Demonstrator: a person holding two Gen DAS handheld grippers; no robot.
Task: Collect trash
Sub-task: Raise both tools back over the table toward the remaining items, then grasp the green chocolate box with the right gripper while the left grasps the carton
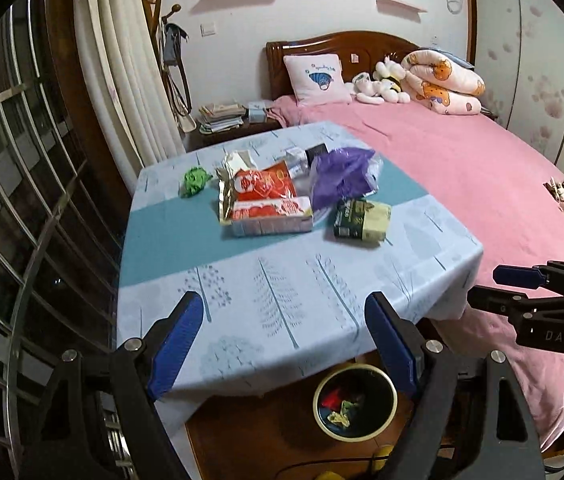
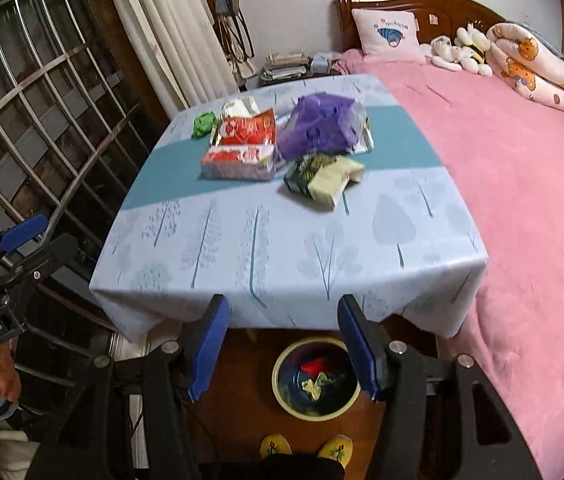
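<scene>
Trash pile on the tablecloth-covered surface (image 2: 282, 248): crinkly purple plastic bag (image 2: 322, 124) at 12 o'clock looks light and slippery, so pinch a bunched fold. Both the left hand-held gripper (image 1: 284, 344) and right hand-held gripper (image 2: 282, 348) hang open, empty.

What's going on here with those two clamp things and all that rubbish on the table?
A person is clearing trash off a table by hand, holding a left gripper and a right gripper. Both have their jaws open and empty, above the table's near edge. A bin on the floor below already holds a few scraps. Still on the table are a purple bag, red packets, a green-and-yellow carton and a green wad.
</scene>
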